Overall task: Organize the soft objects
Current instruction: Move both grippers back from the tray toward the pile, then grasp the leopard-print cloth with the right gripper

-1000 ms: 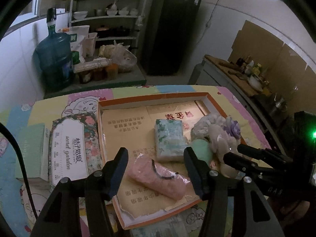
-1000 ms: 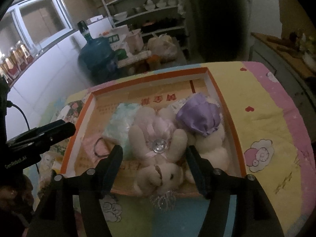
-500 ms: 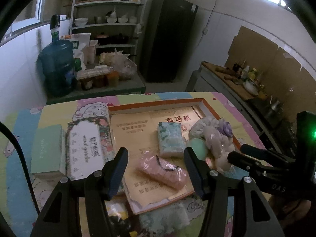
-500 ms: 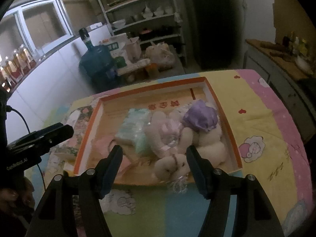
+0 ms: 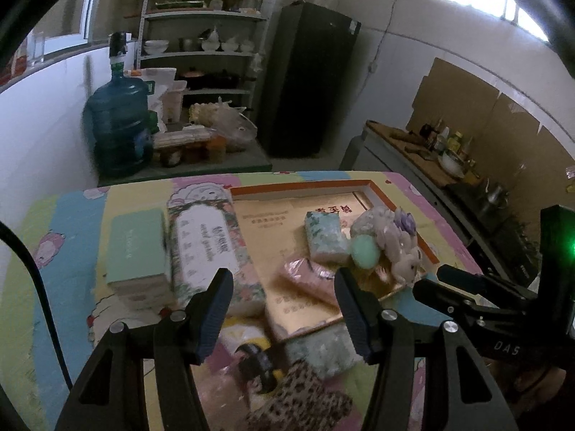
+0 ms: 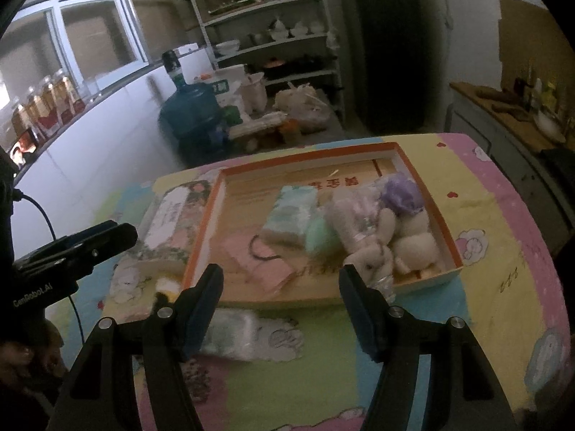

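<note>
We are holding the left gripper (image 5: 282, 309) over the near part of the desk (image 5: 72, 215), its jaws standing apart with nothing between them. Going from the left across the left wrist view, we are seeing a pale green box (image 5: 138, 248) lying on the cartoon-printed cloth, and just beside it a flowered tissue pack (image 5: 210, 248) lying lengthwise against the left wall of the shallow orange-rimmed box (image 5: 302, 187). Inside that box a pink pouch (image 5: 311, 280) with a dark hair tie on it is lying toward the near side, a pale blue tissue pack (image 5: 325, 237) is sitting behind it, a mint green round thing (image 5: 364, 251) is touching that pack, and the plush bears (image 5: 391, 240), one wearing a purple hat, are crowding the right end. In front of the box, on the cloth, a clear-wrapped pale pack (image 5: 321, 352) is lying flat, with a leopard-print cloth (image 5: 302, 398) and a dark blurred thing near it at the bottom edge. We are holding the right gripper (image 6: 282, 310) farther right, over the near edge of the desk, its jaws likewise parted and empty, and the bears (image 6: 395, 237) are lying just beyond its right finger (image 6: 359, 309), still inside the box.
</note>
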Action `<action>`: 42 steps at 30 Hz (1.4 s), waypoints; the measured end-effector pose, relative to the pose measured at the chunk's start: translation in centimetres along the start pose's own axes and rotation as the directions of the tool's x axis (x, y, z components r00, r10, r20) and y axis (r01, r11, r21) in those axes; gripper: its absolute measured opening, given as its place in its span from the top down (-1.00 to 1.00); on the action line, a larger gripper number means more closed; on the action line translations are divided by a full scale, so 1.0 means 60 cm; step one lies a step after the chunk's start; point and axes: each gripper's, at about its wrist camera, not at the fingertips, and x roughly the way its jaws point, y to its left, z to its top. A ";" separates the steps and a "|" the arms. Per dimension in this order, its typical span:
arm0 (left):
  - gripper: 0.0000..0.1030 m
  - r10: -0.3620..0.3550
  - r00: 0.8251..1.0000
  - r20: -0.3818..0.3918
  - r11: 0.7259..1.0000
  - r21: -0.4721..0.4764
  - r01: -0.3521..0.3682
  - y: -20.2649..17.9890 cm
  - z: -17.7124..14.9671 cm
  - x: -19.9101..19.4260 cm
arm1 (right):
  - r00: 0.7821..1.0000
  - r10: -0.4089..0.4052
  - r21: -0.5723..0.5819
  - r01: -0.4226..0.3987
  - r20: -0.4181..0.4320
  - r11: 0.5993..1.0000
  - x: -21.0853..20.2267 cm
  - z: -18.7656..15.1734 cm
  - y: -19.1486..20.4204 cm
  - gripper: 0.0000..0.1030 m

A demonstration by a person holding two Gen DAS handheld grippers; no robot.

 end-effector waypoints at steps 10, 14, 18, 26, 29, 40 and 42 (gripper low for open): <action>-0.13 -0.008 1.000 0.015 1.000 -0.006 0.008 0.045 -0.030 -0.056 | 1.000 0.001 -0.024 0.000 0.018 1.000 -0.029 -0.030 0.076 -0.33; -0.13 -0.014 1.000 0.019 1.000 -0.003 0.015 0.064 -0.044 -0.078 | 1.000 -0.007 -0.021 0.008 0.024 1.000 -0.039 -0.046 0.103 -0.44; -0.15 -0.016 1.000 0.027 1.000 0.001 0.015 0.081 -0.053 -0.096 | 1.000 -0.007 -0.004 0.007 0.028 1.000 -0.043 -0.057 0.122 -0.46; -0.28 -0.007 0.999 0.044 1.000 -0.012 0.007 0.132 -0.076 -0.134 | 0.999 -0.005 -0.010 0.005 0.044 1.000 -0.052 -0.076 0.176 -0.49; -0.28 0.001 0.999 0.047 1.000 -0.024 0.000 0.151 -0.086 -0.145 | 0.999 -0.008 -0.011 0.009 0.046 1.000 -0.056 -0.085 0.192 -0.50; -0.28 0.053 0.998 0.014 0.992 -0.119 -0.051 0.238 -0.137 -0.171 | 1.000 -0.015 -0.061 0.014 -0.019 0.998 -0.027 -0.127 0.238 -0.50; -0.28 0.060 0.998 0.007 0.990 -0.129 -0.059 0.246 -0.143 -0.172 | 0.999 -0.021 -0.062 0.018 -0.041 0.998 -0.010 -0.134 0.237 -0.50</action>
